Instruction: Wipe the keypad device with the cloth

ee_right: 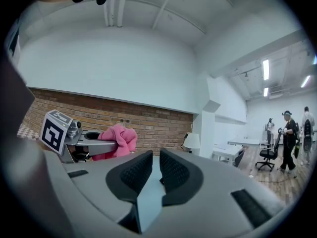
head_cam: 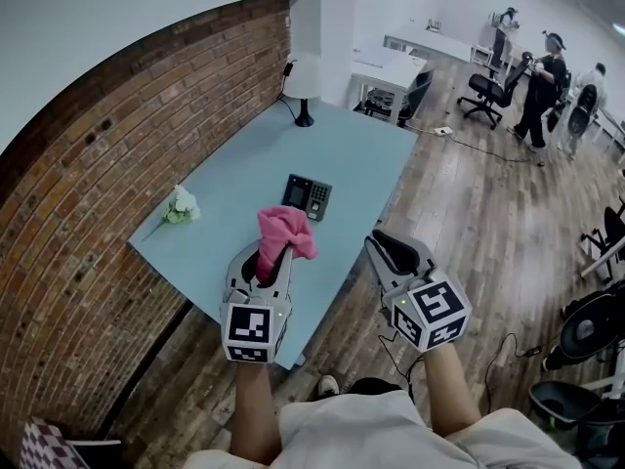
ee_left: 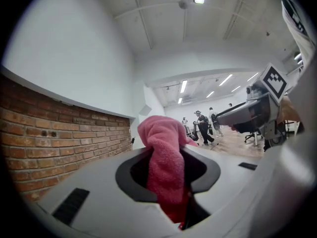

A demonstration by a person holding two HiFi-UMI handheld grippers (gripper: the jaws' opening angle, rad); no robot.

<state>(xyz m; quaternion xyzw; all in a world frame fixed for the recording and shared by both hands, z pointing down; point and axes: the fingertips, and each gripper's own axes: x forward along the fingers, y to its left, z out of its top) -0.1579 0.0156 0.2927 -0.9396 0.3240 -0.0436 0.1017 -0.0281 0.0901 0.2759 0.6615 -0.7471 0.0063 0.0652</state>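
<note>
Your left gripper (head_cam: 274, 259) is clamped on the pink cloth (head_cam: 284, 231), which bunches up out of its jaws, and it is held level over the near edge of the table (head_cam: 234, 179). From there the keypad device (head_cam: 308, 196) lies flat on the table ahead and a touch to the right, apart from the cloth, so I judge the reach to be forward and down. Your right gripper (head_cam: 391, 252), its jaws a narrow gap apart and empty, sits farther from the device than the left.
</note>
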